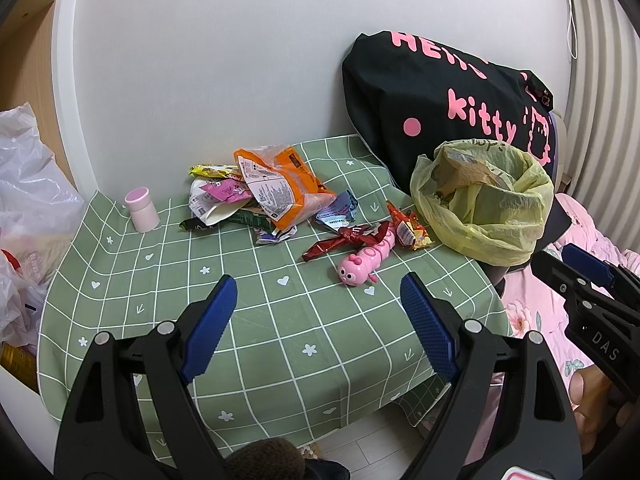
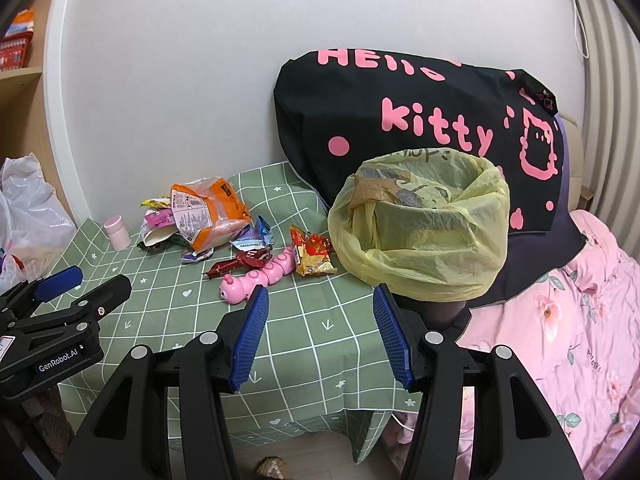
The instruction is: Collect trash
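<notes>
Right gripper [image 2: 318, 334] wide, empty; left gripper [image 1: 318, 326] same. Wrapper pile [image 1: 260, 192] mid-surface [image 1: 280, 344], well ahead of me: light, crinkly, slippery, so pinch crumpled edge. Yellow bin bag [image 2: 420, 220] right of it; pink caterpillar toy [image 2: 260, 274] stays.

Your left gripper [image 1: 318, 294] fills the lower frame, jaws wide apart and empty above the green checked tablecloth [image 1: 248, 344]. At centre lies a pile of wrappers [image 1: 264, 196], with a pink caterpillar toy [image 1: 366, 258] beside it. The yellow trash bag [image 1: 486, 204] stands open at right.
</notes>
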